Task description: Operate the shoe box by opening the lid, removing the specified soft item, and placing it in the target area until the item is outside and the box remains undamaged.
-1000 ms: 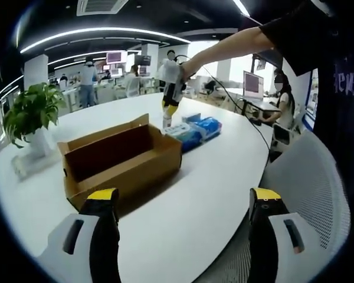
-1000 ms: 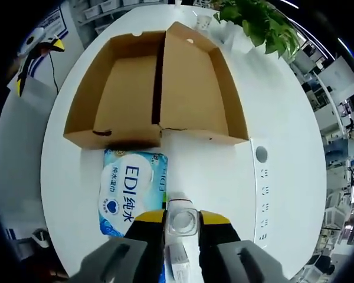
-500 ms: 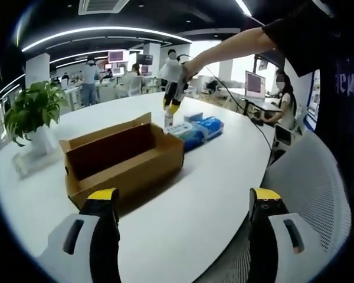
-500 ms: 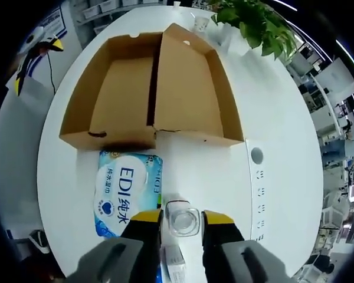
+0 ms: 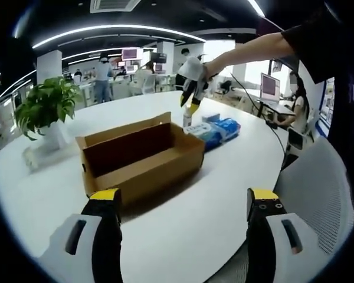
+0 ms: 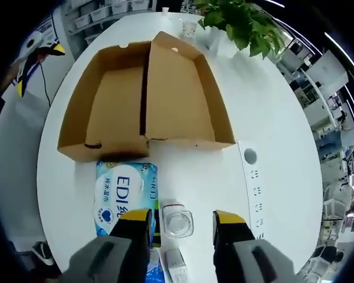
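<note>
The brown shoe box (image 6: 165, 100) lies open on the white table (image 6: 271, 118), its lid (image 6: 109, 106) folded flat beside it; both halves look empty. A blue soft pack marked EDI (image 6: 124, 191) lies on the table just outside the box's near wall. My right gripper (image 6: 183, 217) is open, its jaws standing either side of a small clear bottle (image 6: 178, 224) without touching it. In the left gripper view the box (image 5: 141, 154) is mid-table, the blue pack (image 5: 219, 130) is behind it, and the right gripper (image 5: 192, 97) hangs over the bottle (image 5: 187, 121). My left gripper (image 5: 183, 197) is open and holds nothing.
A potted plant (image 5: 47, 106) stands at the table's far left. A round grommet (image 6: 249, 156) and a socket strip (image 6: 261, 191) sit in the tabletop. A mesh chair (image 5: 315, 194) is by the table's right edge. People sit at desks behind.
My right gripper's jaws have parted and let go of the clear bottle, which stays standing on the table. The left gripper view has shifted slightly; box and pack have not moved.
</note>
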Action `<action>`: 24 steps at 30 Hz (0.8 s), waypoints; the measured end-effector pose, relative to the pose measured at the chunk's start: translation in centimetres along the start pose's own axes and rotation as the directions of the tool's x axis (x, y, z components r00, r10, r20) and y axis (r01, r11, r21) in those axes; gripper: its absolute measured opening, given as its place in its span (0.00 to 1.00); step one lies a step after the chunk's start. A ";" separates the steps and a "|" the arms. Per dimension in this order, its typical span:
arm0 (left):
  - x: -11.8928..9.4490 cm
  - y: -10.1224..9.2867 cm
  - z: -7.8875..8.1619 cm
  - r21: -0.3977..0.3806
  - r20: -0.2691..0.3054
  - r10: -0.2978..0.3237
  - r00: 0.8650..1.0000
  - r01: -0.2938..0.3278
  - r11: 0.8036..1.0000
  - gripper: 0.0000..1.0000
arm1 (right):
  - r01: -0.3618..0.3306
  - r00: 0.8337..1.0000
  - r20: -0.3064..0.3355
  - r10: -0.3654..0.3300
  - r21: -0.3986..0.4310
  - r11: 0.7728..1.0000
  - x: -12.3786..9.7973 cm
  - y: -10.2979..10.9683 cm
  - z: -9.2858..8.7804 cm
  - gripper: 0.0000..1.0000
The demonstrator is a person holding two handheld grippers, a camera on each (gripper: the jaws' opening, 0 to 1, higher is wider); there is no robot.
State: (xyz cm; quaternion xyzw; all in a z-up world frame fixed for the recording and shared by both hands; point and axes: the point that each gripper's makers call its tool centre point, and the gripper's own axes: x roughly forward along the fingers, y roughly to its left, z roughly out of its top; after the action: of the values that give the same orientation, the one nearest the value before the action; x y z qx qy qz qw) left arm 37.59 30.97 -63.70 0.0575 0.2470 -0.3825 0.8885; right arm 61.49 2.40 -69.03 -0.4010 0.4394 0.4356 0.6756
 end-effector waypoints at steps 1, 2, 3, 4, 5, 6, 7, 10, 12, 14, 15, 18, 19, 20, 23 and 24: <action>0.0 0.4 0.1 -0.008 0.000 0.007 1.000 -0.007 1.000 0.82 | 0.002 1.000 0.017 -0.002 0.020 1.000 -0.1 -0.2 0.3 0.40; 0.0 0.7 0.1 -0.012 -0.001 0.017 1.000 -0.017 1.000 0.82 | 0.000 1.000 0.024 -0.001 0.033 0.999 -0.2 -0.2 0.4 0.41; 0.0 1.2 0.3 -0.014 0.001 0.029 1.000 -0.029 0.999 0.82 | -0.003 0.999 0.040 0.000 0.059 0.998 -0.3 -0.3 0.7 0.42; 0.1 1.6 0.3 -0.019 0.002 0.040 0.999 -0.040 0.999 0.82 | -0.003 0.999 0.050 -0.001 0.074 0.997 -0.3 -0.4 0.8 0.43; 0.1 2.2 0.4 -0.030 0.002 0.057 0.998 -0.057 0.998 0.81 | -0.001 0.998 0.060 -0.005 0.088 0.996 -0.4 -0.5 1.0 0.44; 0.1 2.6 0.5 -0.036 0.003 0.065 0.998 -0.065 0.997 0.80 | 0.000 0.998 0.068 -0.007 0.099 0.995 -0.4 -0.6 1.2 0.45; 0.1 3.0 0.5 -0.041 0.000 0.077 0.997 -0.077 0.996 0.78 | 0.001 0.997 0.076 -0.010 0.107 0.994 -0.5 -0.7 1.3 0.45; 0.1 4.6 0.6 -0.054 -0.006 0.118 0.993 -0.118 0.992 0.71 | -0.002 0.993 0.118 -0.019 0.171 0.985 -0.6 -1.0 2.2 0.45; 0.0 5.7 0.7 -0.082 -0.003 0.148 0.989 -0.147 0.986 0.69 | -0.008 0.990 0.137 -0.019 0.197 0.980 -0.6 -1.1 2.7 0.45; 0.0 6.5 0.8 -0.099 0.002 0.167 0.986 -0.166 0.981 0.64 | -0.013 0.988 0.153 -0.022 0.230 0.973 -0.4 -1.4 3.1 0.45; -0.1 6.9 0.8 -0.110 0.001 0.181 0.983 -0.180 0.977 0.62 | -0.015 0.986 0.162 -0.025 0.246 0.969 -0.3 -1.7 3.4 0.45; -0.1 8.3 0.9 -0.141 0.012 0.222 0.975 -0.218 0.966 0.54 | -0.025 0.981 0.190 -0.034 0.298 0.954 -0.2 -1.8 4.2 0.44; -0.2 8.8 0.9 -0.156 0.012 0.238 0.971 -0.234 0.960 0.51 | -0.025 0.981 0.192 -0.036 0.306 0.952 -0.2 -1.8 4.3 0.43; -0.2 9.4 0.8 -0.178 0.018 0.260 0.965 -0.253 0.951 0.48 | -0.028 0.979 0.200 -0.038 0.320 0.947 -0.1 -1.8 4.5 0.43; -0.4 11.3 0.4 -0.259 0.016 0.321 0.947 -0.306 0.916 0.38 | -0.031 0.974 0.221 -0.054 0.363 0.931 0.1 -2.2 5.3 0.39; -0.4 11.6 0.4 -0.262 0.018 0.329 0.944 -0.314 0.913 0.35 | -0.030 0.973 0.224 -0.058 0.369 0.929 0.2 -2.3 5.4 0.37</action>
State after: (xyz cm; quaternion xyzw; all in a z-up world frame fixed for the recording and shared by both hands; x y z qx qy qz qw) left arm 45.75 39.25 -64.16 -0.0294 0.2539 -0.1977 0.9464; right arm 65.00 6.76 -67.28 -0.2165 0.4289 0.3839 0.7885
